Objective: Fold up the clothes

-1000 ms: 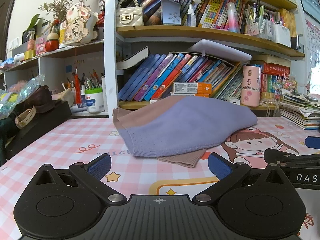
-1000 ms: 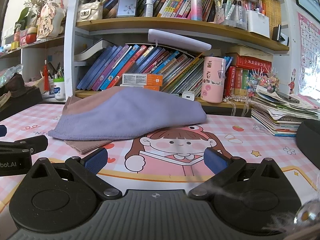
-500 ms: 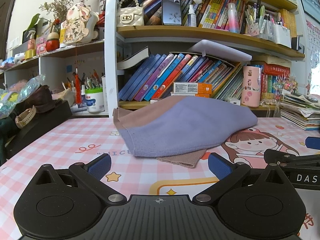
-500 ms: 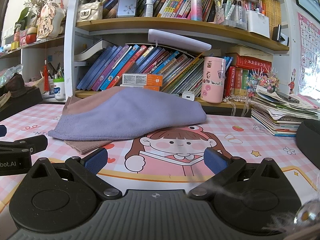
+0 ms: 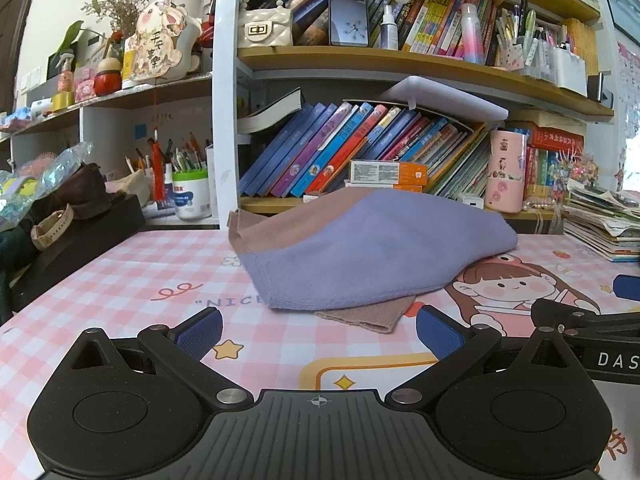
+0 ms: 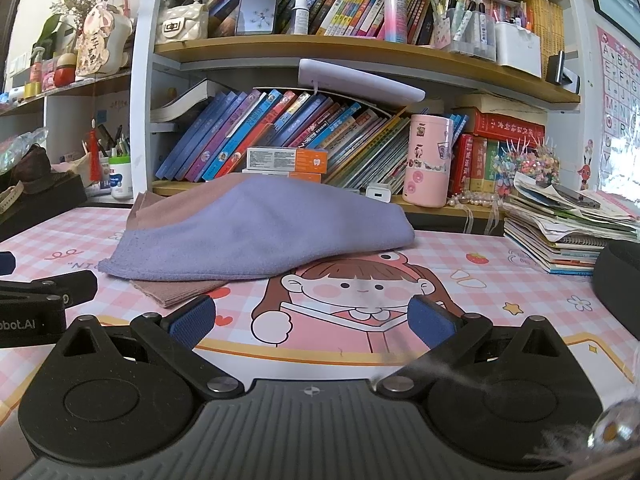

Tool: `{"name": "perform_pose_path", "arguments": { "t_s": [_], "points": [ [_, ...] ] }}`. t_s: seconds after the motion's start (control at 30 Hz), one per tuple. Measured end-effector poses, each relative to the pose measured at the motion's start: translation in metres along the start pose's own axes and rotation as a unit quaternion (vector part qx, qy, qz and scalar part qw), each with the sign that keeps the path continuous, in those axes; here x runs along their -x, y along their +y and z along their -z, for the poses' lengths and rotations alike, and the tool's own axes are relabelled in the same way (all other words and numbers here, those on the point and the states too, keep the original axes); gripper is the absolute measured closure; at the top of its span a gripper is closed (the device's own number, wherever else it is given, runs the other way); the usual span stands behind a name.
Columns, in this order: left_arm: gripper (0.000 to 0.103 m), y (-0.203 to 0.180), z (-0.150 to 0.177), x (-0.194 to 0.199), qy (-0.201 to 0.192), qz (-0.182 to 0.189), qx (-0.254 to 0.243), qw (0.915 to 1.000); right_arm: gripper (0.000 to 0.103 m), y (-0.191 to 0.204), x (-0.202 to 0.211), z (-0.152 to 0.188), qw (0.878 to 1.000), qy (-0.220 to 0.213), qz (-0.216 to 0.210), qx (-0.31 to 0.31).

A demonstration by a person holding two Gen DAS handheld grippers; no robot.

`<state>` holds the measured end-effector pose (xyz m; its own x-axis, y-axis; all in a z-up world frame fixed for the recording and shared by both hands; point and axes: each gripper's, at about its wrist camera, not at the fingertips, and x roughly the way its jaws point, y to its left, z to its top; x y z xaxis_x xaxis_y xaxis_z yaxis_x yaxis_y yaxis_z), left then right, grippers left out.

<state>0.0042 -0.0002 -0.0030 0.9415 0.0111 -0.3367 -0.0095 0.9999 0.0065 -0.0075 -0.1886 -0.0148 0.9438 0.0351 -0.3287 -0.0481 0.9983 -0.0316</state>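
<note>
A folded lavender cloth (image 5: 372,252) lies on top of a folded pinkish-brown cloth (image 5: 368,314) on the pink checked table mat (image 5: 120,280). Both show again in the right wrist view: lavender cloth (image 6: 260,236), brown cloth (image 6: 176,290). My left gripper (image 5: 318,332) rests low on the mat just in front of the pile, open, nothing between its blue pads (image 5: 200,330). My right gripper (image 6: 312,320) sits to the right of the pile, also open and empty. Each gripper's side shows at the edge of the other's view.
A bookshelf (image 5: 360,58) packed with books runs along the back edge. A pink tumbler (image 6: 428,160) stands behind the cloths. A stack of booklets (image 6: 560,236) lies at the right, a black box (image 5: 72,248) with a watch at the left.
</note>
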Motion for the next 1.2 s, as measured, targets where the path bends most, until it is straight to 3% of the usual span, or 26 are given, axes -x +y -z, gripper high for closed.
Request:
{"name": "perform_pose_path", "arguments": {
  "t_s": [0.1, 0.27, 0.6, 0.73, 0.87, 0.93, 1.07, 1.2],
  "points": [
    [0.0, 0.002, 0.0, 0.001, -0.005, 0.024, -0.001, 0.9997, 0.0, 0.001, 0.0, 0.0, 1.0, 0.001, 0.0, 0.002],
    [0.0, -0.002, 0.002, 0.005, -0.016, 0.034, -0.012, 0.9992, 0.0, 0.004, 0.0, 0.0, 1.0, -0.001, 0.013, 0.009],
    [0.0, -0.011, 0.002, 0.011, -0.036, 0.008, -0.036, 0.9987, 0.0, 0.0, 0.003, -0.001, 1.0, -0.009, 0.002, 0.001],
    [0.0, -0.014, 0.001, 0.008, -0.028, 0.011, -0.048, 0.9984, 0.0, -0.001, -0.003, -0.002, 1.0, 0.011, 0.018, -0.005],
    [0.0, -0.007, -0.001, -0.008, 0.032, 0.034, -0.027, 0.9985, 0.0, 0.002, -0.007, -0.001, 1.0, 0.024, 0.017, 0.006],
    [0.0, 0.0, 0.0, -0.011, 0.042, 0.025, -0.005, 0.9988, 0.0, 0.003, -0.009, -0.001, 0.999, 0.03, 0.016, 0.008],
    [0.0, 0.007, 0.002, -0.013, 0.047, 0.021, 0.018, 0.9985, 0.0, -0.002, -0.012, 0.0, 0.999, 0.036, 0.015, -0.005],
    [0.0, 0.001, 0.0, -0.012, 0.041, 0.006, -0.007, 0.9991, 0.0, -0.011, -0.008, 0.0, 0.999, 0.025, 0.01, -0.029]
  ]
}}
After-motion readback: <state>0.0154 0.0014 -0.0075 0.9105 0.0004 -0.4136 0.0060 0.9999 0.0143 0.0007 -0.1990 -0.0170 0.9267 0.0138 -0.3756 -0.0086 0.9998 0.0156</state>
